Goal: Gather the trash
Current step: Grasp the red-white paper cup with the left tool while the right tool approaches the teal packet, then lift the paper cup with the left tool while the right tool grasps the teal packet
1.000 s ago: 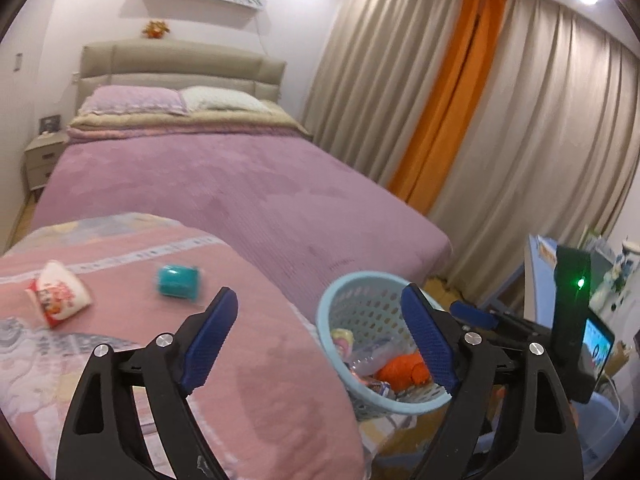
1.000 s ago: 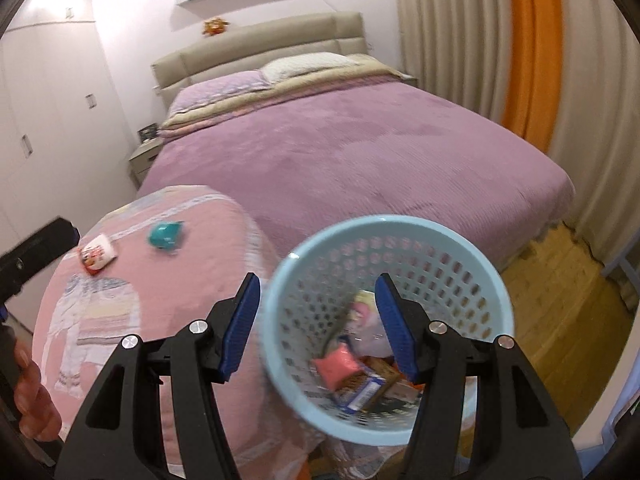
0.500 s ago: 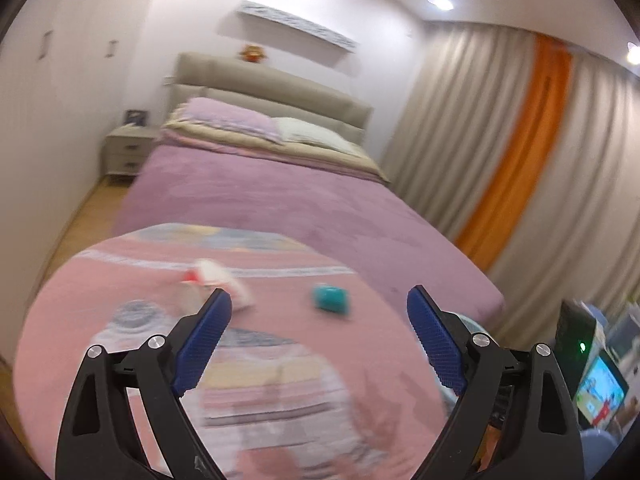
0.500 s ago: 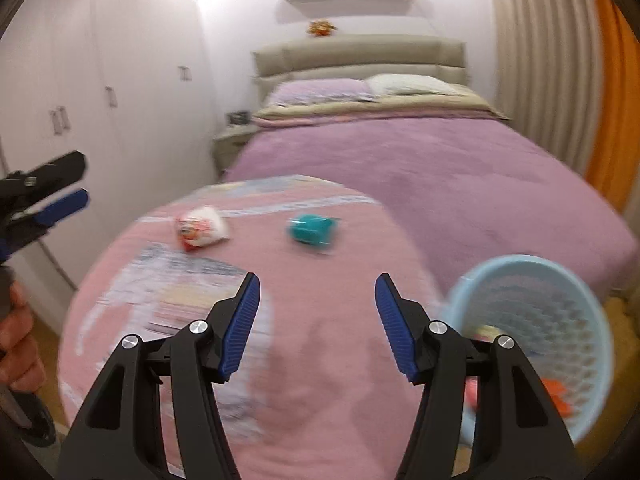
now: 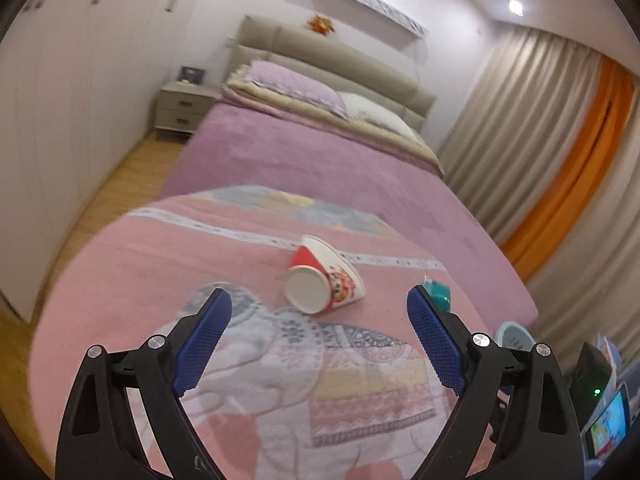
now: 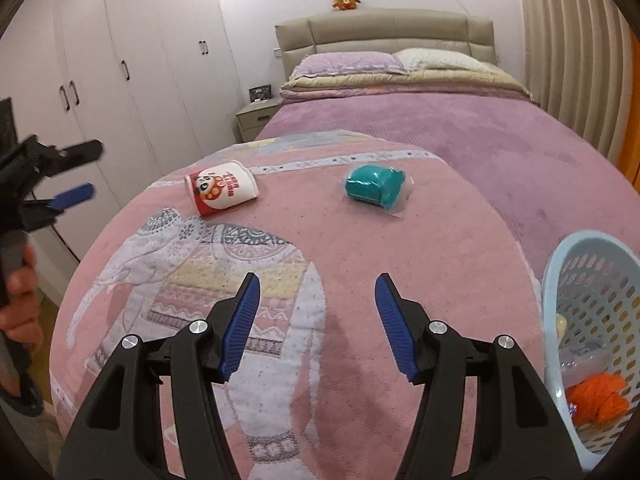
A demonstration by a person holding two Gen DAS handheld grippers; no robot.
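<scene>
Left wrist view: left gripper [image 5: 318,336] spread wide, nothing between the jaws. Paper cup [image 5: 325,280] lies on its side on the pink elephant blanket [image 5: 168,264], dead ahead at 12 o'clock just past the fingertips. Looks lined up so the jaws can straddle it. Teal packet [image 5: 436,295] sits at 2 o'clock, partly hidden behind the right pad.

Right wrist view: right gripper [image 6: 316,324] about half open, empty, hovering over the blanket. Teal packet [image 6: 375,187] at 12–1 o'clock, well ahead; cup [image 6: 221,188] at 11. Blue basket [image 6: 588,280] at 3–4 o'clock beside the blanket, orange scrap already inside, probably parked there for short drops. Left gripper [image 6: 60,176] visible at 9 o'clock, held in a hand [image 6: 20,304].
</scene>
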